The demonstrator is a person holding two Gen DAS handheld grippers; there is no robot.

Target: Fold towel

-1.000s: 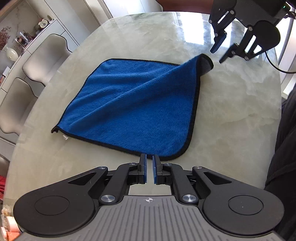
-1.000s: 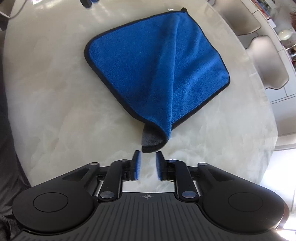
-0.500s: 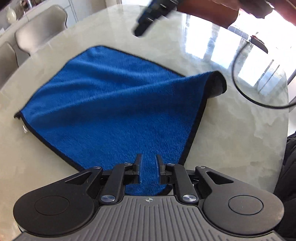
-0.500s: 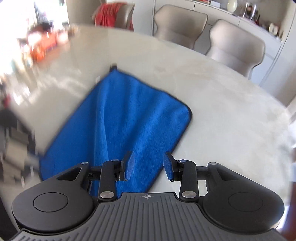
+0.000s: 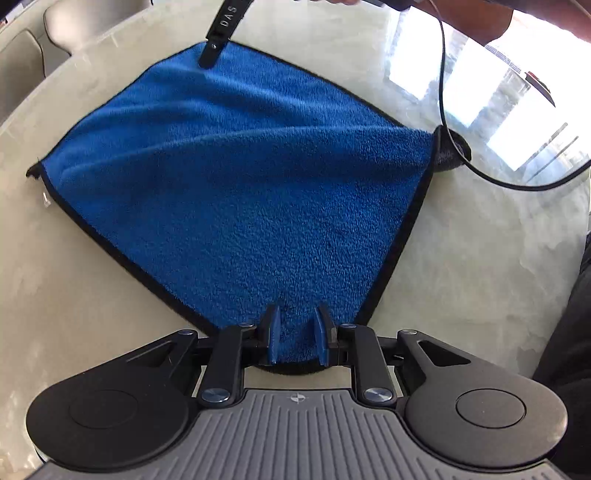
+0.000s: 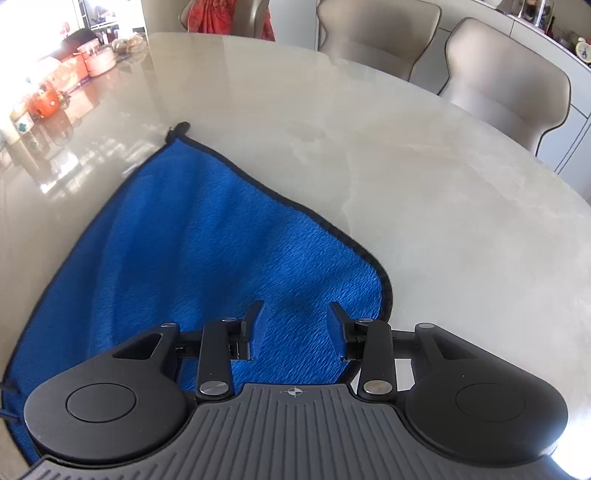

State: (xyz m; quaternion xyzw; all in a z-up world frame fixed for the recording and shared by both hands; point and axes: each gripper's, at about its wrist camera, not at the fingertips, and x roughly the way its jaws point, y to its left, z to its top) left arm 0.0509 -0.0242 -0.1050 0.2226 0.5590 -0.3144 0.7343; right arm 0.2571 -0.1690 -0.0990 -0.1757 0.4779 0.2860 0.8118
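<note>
Blue towel [image 5: 236, 192] spread flat on tabletop [image 5: 461, 266], one corner curled under; no fold made yet. Left gripper [image 5: 297, 334] just opened, astride near corner; right gripper [image 6: 293, 326] apart above far corner, nothing clamped.

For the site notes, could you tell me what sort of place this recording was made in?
Most likely a home dining room: a large polished marble-look table with the blue towel on it, padded beige dining chairs drawn up to it, and pale cabinets with small ornaments behind.
</note>
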